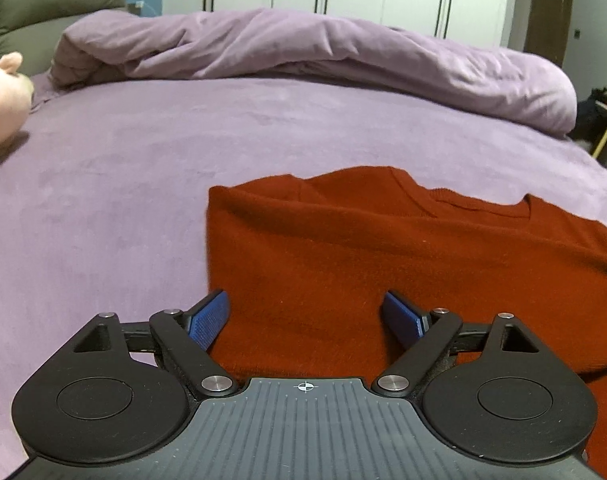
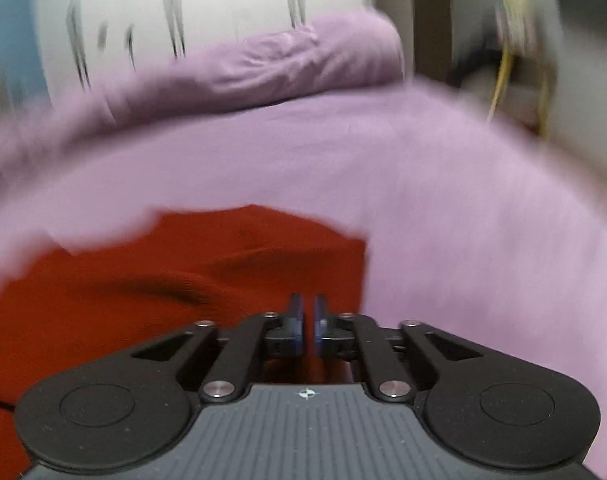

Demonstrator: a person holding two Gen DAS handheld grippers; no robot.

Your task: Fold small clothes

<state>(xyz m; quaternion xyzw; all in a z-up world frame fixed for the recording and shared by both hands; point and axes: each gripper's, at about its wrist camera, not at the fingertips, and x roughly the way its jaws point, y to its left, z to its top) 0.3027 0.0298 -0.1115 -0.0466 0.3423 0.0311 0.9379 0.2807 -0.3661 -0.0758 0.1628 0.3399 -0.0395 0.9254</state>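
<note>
Red knit fabric, a small sweater (image 1: 383,248), is seen laid on the purple bed sheet (image 1: 123,200), at the near side of the bed and well apart from the heaped purple duvet (image 1: 303,52) at the far side. In the left wrist view its left edge runs straight from near to far, which is judged to be a fold already made: that side, probably with its sleeve, appears to have been turned in over the body. The neckline lies at the far end, with the collar showing. The right side of the sweater spreads out past the edge of that view, so whether it has been folded in cannot be told there. In the blurred right wrist view a straight right edge is also made out, but the blur leaves its state uncertain.

The left gripper (image 1: 305,312) is held over the near hem with its jaws spread wide; nothing is pinched, though sweater fabric lies below and between them. The right gripper (image 2: 308,320) is held over the near right part of the sweater, its jaws parted by only a narrow gap, and no cloth is seen caught in that gap.

The task is judged to be partly done: at least one side fold is in place, while the fold from the hem up toward the collar has not yet been made. A soft toy (image 1: 3,100) lies at the far left of the bed, clear of the work.
</note>
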